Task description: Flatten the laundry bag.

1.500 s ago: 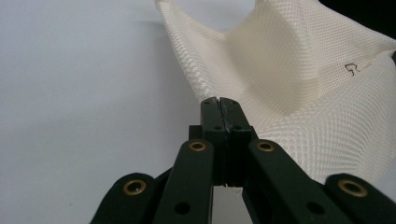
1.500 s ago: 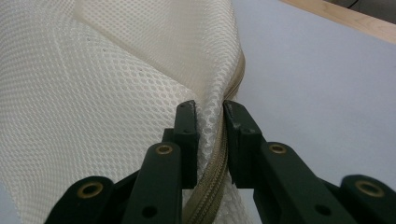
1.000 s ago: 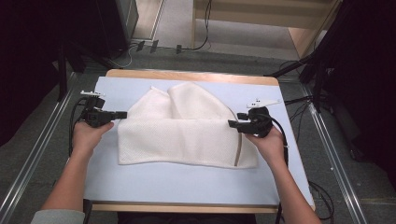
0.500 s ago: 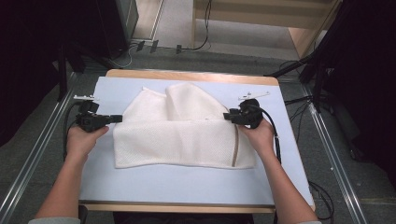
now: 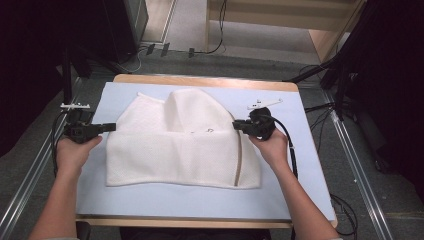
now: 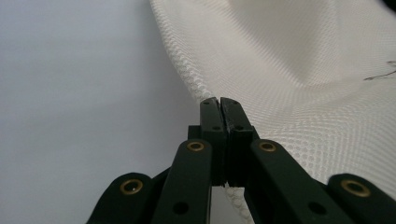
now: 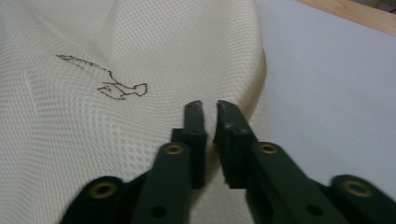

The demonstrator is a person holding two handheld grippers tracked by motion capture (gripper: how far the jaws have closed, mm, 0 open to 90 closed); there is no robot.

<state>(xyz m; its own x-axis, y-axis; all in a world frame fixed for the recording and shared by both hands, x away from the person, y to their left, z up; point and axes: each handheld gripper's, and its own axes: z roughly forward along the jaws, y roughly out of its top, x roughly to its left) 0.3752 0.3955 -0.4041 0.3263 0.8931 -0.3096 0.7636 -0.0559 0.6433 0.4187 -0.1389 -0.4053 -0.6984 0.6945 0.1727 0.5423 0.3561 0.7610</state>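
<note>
At centre left of the high view, the left hand-held gripper (image 5: 106, 127) has its jaws pressed together, pinching the edge of the white mesh cloth (image 5: 182, 150). At centre right, the right hand-held gripper (image 5: 238, 125) has just been closing, jaws slightly apart over the cloth's opposite edge. Folded, the cloth lies mid-frame on the pale blue tabletop (image 5: 200, 200).

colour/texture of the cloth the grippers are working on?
Cream-white mesh cloth, fine honeycomb weave; clearest in the right gripper view.
</note>
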